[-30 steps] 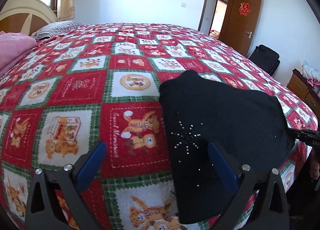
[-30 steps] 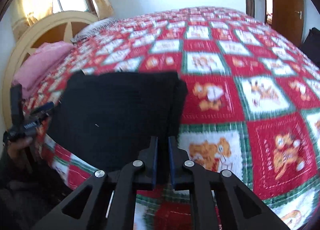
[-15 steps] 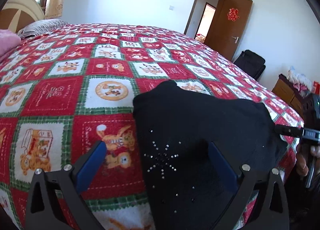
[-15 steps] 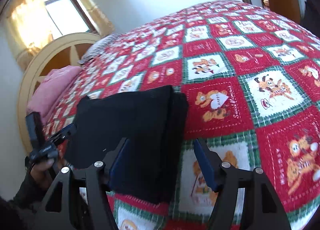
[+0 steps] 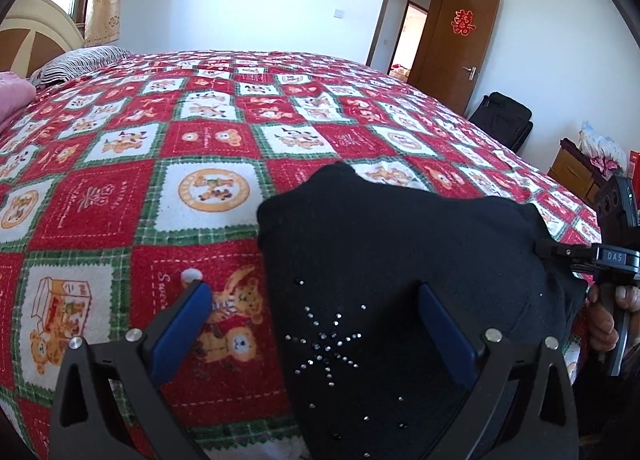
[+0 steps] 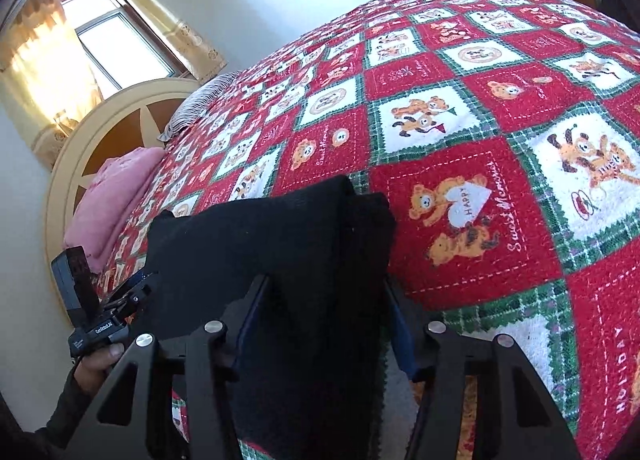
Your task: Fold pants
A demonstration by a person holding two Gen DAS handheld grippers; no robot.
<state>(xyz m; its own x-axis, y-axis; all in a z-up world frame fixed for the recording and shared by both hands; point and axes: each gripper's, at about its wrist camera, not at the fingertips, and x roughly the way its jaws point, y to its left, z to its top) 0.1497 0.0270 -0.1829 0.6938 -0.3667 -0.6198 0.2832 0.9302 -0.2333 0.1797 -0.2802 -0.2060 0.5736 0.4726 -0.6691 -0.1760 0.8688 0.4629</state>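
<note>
The black pants point(image 5: 400, 268) lie folded in a compact stack on the near edge of the bed, with a rhinestone star on top. They also show in the right wrist view point(image 6: 280, 244). My left gripper point(image 5: 316, 324) is open, one finger over the bedspread and the other over the pants' left end. My right gripper point(image 6: 326, 308) is open and straddles the pants' right end, holding nothing. Each gripper shows in the other's view: the right one point(image 5: 560, 250) at the stack's far right edge, the left one point(image 6: 132, 286) at the stack's left edge.
The bed has a red, green and white teddy-bear bedspread point(image 5: 208, 147). A pink blanket point(image 6: 116, 195) and a striped pillow point(image 5: 76, 67) lie by the headboard point(image 6: 80, 139). A brown door point(image 5: 452, 39), a black bag point(image 5: 504, 119) and a wooden cabinet point(image 5: 576, 171) stand at the right.
My right gripper went from shut on the pants' edge to open. Both grippers shifted a little around the folded stack, which stayed put.
</note>
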